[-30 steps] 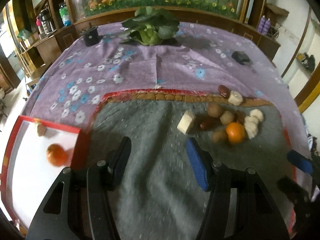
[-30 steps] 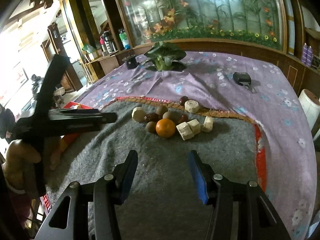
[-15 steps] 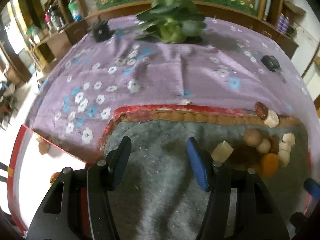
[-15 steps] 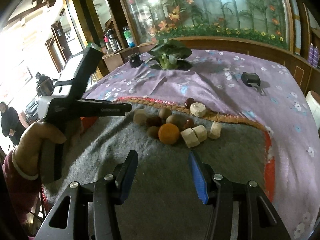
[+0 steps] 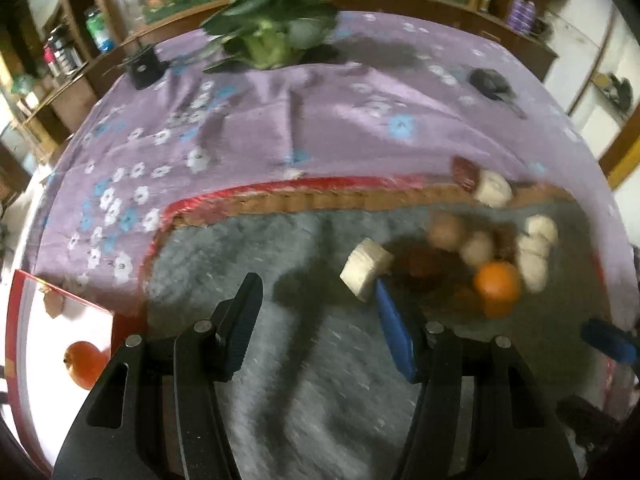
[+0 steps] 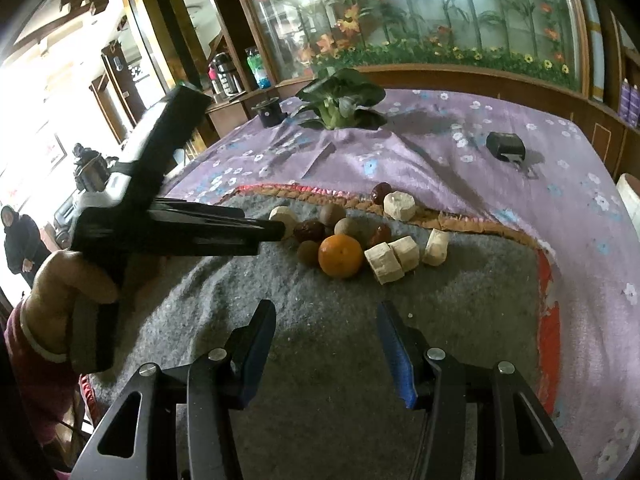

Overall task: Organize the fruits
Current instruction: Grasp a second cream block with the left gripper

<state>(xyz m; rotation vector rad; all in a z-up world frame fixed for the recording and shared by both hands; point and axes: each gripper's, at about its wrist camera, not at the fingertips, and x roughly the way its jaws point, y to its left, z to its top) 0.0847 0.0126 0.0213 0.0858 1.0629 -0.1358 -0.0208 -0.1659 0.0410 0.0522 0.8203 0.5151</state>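
Note:
A pile of fruit lies on the grey mat [image 6: 320, 360]: an orange [image 6: 340, 255], brown round fruits [image 6: 333, 213], dark red dates [image 6: 309, 230] and pale cut chunks [image 6: 383, 262]. In the left wrist view the orange [image 5: 497, 284] and a pale chunk [image 5: 366, 269] lie just ahead. My left gripper [image 5: 316, 292] is open and empty, its tips close to that chunk; it also shows in the right wrist view [image 6: 260, 230]. My right gripper [image 6: 326, 312] is open and empty, short of the pile. A red-rimmed white tray [image 5: 24, 360] at the left holds an orange fruit [image 5: 85, 364].
A purple flowered cloth [image 6: 440, 152] covers the table. A leafy green plant [image 6: 340, 100], a black cup [image 6: 269, 112] and a black box [image 6: 505, 146] stand at the back. A small brown piece [image 5: 54, 304] lies in the tray.
My left gripper has swung from the tray side toward the fruit pile and now sits close to the pale chunk. My right gripper has barely moved.

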